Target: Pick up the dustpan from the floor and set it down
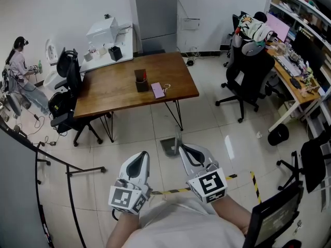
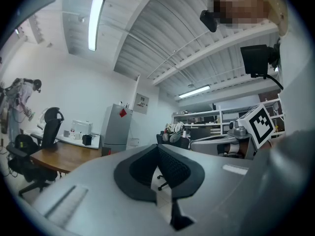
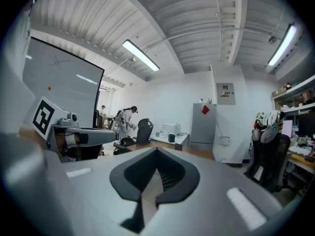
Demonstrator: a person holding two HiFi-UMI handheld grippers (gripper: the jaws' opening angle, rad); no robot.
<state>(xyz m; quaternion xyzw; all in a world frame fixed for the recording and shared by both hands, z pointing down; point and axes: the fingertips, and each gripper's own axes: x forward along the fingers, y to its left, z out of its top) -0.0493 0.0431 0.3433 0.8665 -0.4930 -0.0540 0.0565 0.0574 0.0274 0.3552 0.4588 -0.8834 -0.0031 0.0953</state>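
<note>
the left gripper and right gripper are held out in front of the person, each with its jaws closed tip to tip and nothing between them. the dustpan lies on the tiled floor just past the right gripper, near a leg of the desk. for a clean pickup, open the right jaws first, lower toward the handle, and close squarely so the pan doesn't swing.

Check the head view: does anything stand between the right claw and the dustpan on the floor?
Nothing visible does. The dustpan lies on bare floor just ahead of the right claw; the wooden table stands beyond it, not between them.
</note>
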